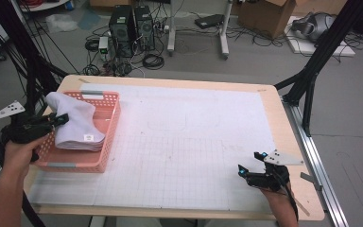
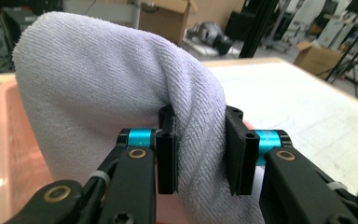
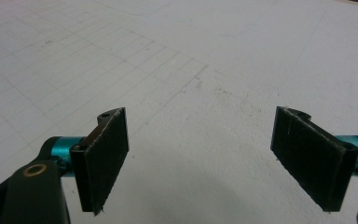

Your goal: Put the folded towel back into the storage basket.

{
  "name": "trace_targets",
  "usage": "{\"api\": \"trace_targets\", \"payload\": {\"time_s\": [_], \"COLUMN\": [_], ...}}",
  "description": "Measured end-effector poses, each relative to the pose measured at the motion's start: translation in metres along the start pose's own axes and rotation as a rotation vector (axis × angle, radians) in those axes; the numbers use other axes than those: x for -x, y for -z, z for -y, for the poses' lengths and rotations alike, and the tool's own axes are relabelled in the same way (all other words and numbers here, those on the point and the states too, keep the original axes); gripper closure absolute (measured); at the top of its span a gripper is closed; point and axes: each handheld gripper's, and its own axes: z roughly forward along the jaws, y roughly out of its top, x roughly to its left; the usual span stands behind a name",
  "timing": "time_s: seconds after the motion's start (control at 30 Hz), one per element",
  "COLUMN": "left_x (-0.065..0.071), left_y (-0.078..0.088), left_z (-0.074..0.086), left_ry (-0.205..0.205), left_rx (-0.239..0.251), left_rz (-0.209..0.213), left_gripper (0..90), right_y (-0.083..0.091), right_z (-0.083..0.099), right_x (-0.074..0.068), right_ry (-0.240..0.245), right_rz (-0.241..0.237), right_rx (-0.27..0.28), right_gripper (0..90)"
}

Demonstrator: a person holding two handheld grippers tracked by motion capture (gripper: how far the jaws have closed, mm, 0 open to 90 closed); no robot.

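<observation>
The left gripper (image 1: pixel 59 119) pinches a fold of the white towel (image 1: pixel 75 125), which sits in the pink basket (image 1: pixel 108 137) at the table's left. It looks like the putting-in step is almost done, though the grip may be loosening. Next, the jaws need to let go and lift away. The right gripper (image 1: pixel 250 163) rests wide open, holding nothing, above the white mat (image 1: pixel 194 142).

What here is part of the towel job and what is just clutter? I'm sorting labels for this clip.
Part of the job:
- folded white terry towel
- pink plastic slotted basket
- left gripper, jaws on a fold of the towel

Just lying about:
- right gripper, open over the white gridded mat
- black computer towers
- brown cardboard boxes
</observation>
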Motion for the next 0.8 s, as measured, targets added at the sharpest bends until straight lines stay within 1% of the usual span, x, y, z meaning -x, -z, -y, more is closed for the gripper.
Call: {"api": "trace_targets", "payload": {"time_s": [0.17,0.2,0.27,0.3,0.33,0.37,0.4,0.43,0.47,0.5,0.53,0.57,0.6,0.63,0.8], "left_x": [-0.001,0.0,0.0,0.0,0.0,-0.001,-0.001,-0.002,-0.002,-0.002,-0.003,-0.003,-0.003,-0.003,0.001], "left_y": [0.001,0.002,0.003,0.004,0.004,0.004,0.005,0.007,0.007,0.009,0.013,0.013,0.016,0.019,0.022], "left_z": [0.003,0.002,0.001,0.0,0.0,0.0,-0.001,-0.002,-0.002,-0.002,-0.004,-0.004,-0.005,-0.007,-0.009], "left_ry": [-0.001,-0.003,-0.005,0.022,0.022,0.043,0.053,0.068,0.068,0.081,0.099,0.099,0.108,0.107,0.092], "left_rx": [-0.018,-0.034,-0.042,-0.054,-0.054,-0.058,-0.061,-0.061,-0.061,-0.054,-0.044,-0.044,-0.036,-0.025,-0.019], "left_rz": [-0.02,-0.03,-0.035,-0.047,-0.047,-0.058,-0.064,-0.086,-0.086,-0.095,-0.127,-0.127,-0.143,-0.154,-0.175], "left_gripper": [67.1,66.5,66.0,61.8,59.5,56.3,56.3,52.9,51.4,49.6,47.5,45.6,45.0,45.0,43.5], "right_y": [0.0,0.0,0.0,0.0,0.0,0.0,0.0,0.0,0.0,0.0,0.0,0.0,-0.001,-0.001,-0.001], "right_z": [0.0,0.0,0.0,0.0,0.0,0.0,0.0,0.0,-0.001,-0.001,-0.001,-0.001,-0.001,-0.001,-0.001], "right_x": [0.0,0.0,0.0,-0.001,-0.001,-0.001,-0.001,-0.001,-0.001,-0.001,-0.001,-0.001,-0.001,-0.001,-0.002], "right_ry": [-0.001,-0.003,-0.003,-0.002,-0.002,0.001,0.001,-0.003,-0.002,-0.001,-0.001,-0.001,0.002,0.002,-0.001], "right_rz": [0.0,-0.001,-0.001,-0.002,-0.002,-0.004,-0.004,-0.005,-0.005,-0.006,-0.006,-0.006,-0.007,-0.007,-0.009], "right_rx": [-0.001,-0.002,-0.002,-0.002,-0.002,-0.002,-0.002,-0.003,-0.002,-0.003,-0.003,-0.003,-0.002,-0.002,-0.003], "right_gripper": [17.9,17.9,17.9,17.9,17.9,18.0,18.0,18.0,17.9,17.9,18.0,18.0,17.9,17.9,17.9]}}
